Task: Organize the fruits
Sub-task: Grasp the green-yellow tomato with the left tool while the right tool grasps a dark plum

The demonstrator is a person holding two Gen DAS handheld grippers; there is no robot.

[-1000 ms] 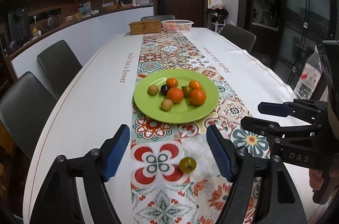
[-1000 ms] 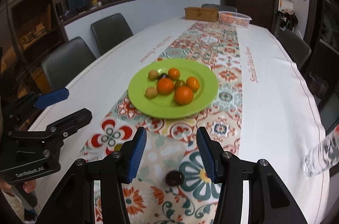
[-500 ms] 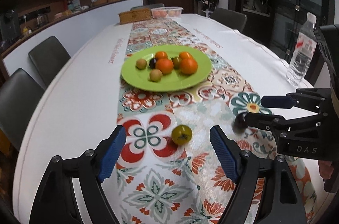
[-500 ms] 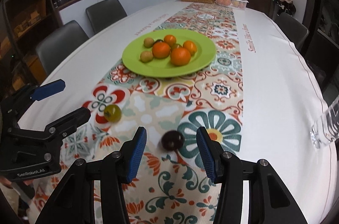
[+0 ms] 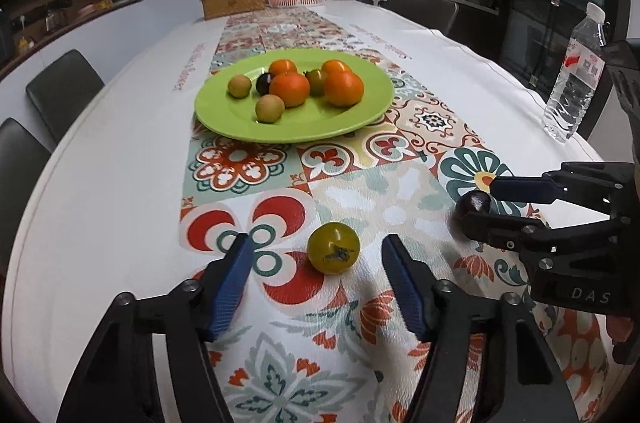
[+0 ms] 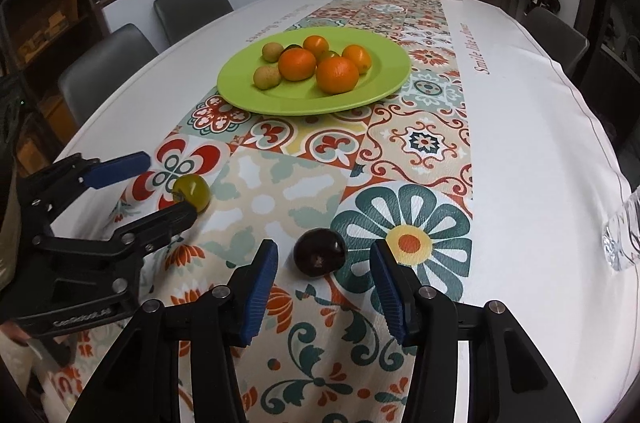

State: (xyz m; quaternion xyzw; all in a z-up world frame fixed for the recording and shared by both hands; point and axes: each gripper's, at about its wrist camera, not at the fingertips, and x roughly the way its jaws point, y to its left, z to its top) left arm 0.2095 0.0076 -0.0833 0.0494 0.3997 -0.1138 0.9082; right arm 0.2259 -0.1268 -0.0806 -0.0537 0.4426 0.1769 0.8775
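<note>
Straddling a green tomato [image 5: 333,247], the left claw [image 5: 316,275] has its blue pads apart on either side of the fruit without touching it, and the jaws are closing. At about 3 o'clock from it on the patterned runner [image 5: 360,183], the right claw [image 6: 323,273] brackets a dark plum [image 6: 319,251], jaws also apart and closing, pads clear of the skin. Both fruits rest on the desk [image 6: 540,143]. Toward 12 o'clock sits a green plate [image 5: 360,121] carrying oranges, small brown fruits and darker ones. A water bottle [image 5: 574,79] stands at 2 o'clock.
</note>
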